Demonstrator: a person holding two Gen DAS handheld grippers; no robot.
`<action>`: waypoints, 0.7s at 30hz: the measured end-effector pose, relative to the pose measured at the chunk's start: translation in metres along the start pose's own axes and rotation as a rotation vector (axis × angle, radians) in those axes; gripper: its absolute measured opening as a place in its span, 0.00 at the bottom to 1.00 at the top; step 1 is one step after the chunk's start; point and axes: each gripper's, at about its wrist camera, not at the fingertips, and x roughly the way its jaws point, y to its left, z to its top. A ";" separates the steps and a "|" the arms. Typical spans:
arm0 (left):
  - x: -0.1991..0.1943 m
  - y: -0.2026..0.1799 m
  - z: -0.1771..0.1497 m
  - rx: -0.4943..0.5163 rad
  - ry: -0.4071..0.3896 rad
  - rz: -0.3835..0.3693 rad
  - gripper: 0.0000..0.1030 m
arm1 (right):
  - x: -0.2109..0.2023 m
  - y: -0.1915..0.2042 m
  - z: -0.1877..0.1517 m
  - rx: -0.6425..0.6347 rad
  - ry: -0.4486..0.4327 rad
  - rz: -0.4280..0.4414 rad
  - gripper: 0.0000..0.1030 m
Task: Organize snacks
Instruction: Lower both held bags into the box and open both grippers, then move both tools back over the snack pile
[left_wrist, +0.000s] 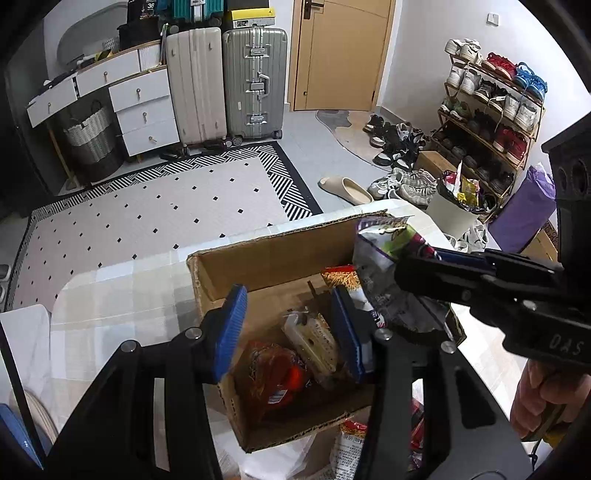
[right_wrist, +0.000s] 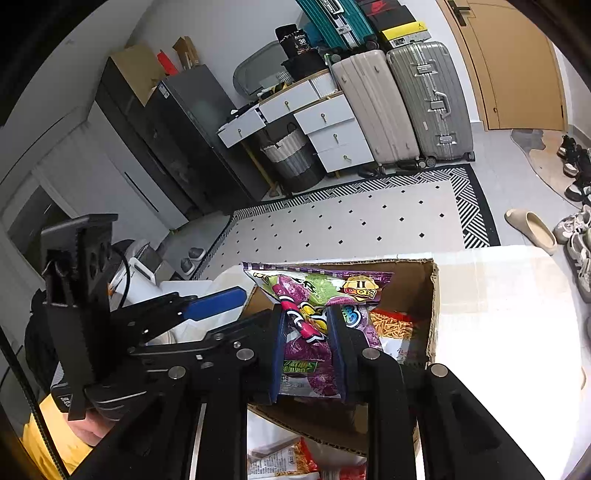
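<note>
An open cardboard box (left_wrist: 266, 254) (right_wrist: 434, 295) stands on the pale checked table. Inside lie an orange-red snack bag (left_wrist: 273, 373), a pale wrapped bar (left_wrist: 317, 341) and a red pack of sticks (left_wrist: 341, 277) (right_wrist: 391, 325). My left gripper (left_wrist: 291, 328) is open and empty, its blue pads straddling the box's near-left wall and interior. My right gripper (right_wrist: 308, 350) is shut on a purple and green snack bag (right_wrist: 314, 295) (left_wrist: 384, 254), held over the box's right side. More snack packs (right_wrist: 280, 461) (left_wrist: 347, 446) lie on the table in front of the box.
The table (left_wrist: 118, 295) ends just beyond the box. A white bin (left_wrist: 454, 214) full of wrappers and a shoe rack (left_wrist: 491, 110) stand to the right. A patterned rug (left_wrist: 155, 218), suitcases (left_wrist: 255, 81) and a drawer unit (left_wrist: 144, 107) lie beyond.
</note>
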 end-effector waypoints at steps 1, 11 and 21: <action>-0.001 0.001 -0.001 -0.001 0.001 0.003 0.45 | 0.002 0.000 0.000 0.003 0.005 -0.001 0.21; -0.017 -0.002 -0.009 0.012 -0.002 0.025 0.49 | 0.003 0.004 -0.002 0.003 0.018 -0.026 0.22; -0.051 -0.003 -0.022 0.029 -0.018 0.048 0.50 | -0.020 0.013 -0.007 0.005 -0.005 -0.032 0.22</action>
